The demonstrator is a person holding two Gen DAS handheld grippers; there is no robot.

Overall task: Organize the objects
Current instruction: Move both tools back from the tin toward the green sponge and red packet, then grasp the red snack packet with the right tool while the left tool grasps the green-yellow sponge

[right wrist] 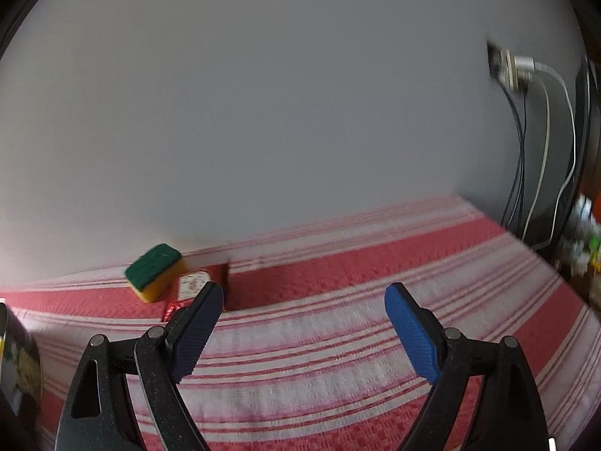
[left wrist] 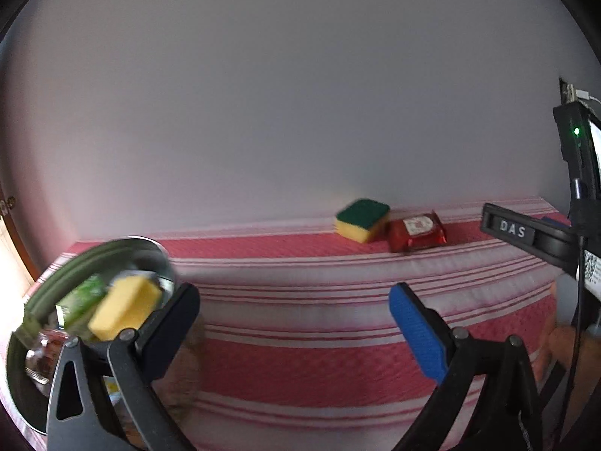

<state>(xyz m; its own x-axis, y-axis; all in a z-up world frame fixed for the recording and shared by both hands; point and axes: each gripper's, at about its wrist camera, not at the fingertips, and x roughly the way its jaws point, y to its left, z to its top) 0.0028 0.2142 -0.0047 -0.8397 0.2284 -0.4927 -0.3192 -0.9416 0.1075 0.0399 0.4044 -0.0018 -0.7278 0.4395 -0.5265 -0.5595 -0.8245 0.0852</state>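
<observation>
A yellow sponge with a green scouring top (left wrist: pixel 362 220) (right wrist: pixel 154 272) lies at the back of the striped cloth, by the wall. A red foil packet (left wrist: pixel 417 231) (right wrist: pixel 191 285) touches its right side. My left gripper (left wrist: pixel 296 319) is open and empty, well in front of both. To its left, a metal bowl (left wrist: pixel 150 242) holds a second yellow sponge (left wrist: pixel 126 306), a green packet (left wrist: pixel 80 298) and a glass jar (left wrist: pixel 43 355). My right gripper (right wrist: pixel 304 332) is open and empty, to the right of the sponge; its left finger hides part of the red packet.
A red and white striped cloth (left wrist: pixel 300 357) (right wrist: pixel 338 394) covers the surface up to a plain wall. The right gripper's black finger (left wrist: pixel 511 229) and a hand (left wrist: pixel 563 345) show at the right. A wall socket (right wrist: pixel 505 64) with hanging cables (right wrist: pixel 541 173) is far right.
</observation>
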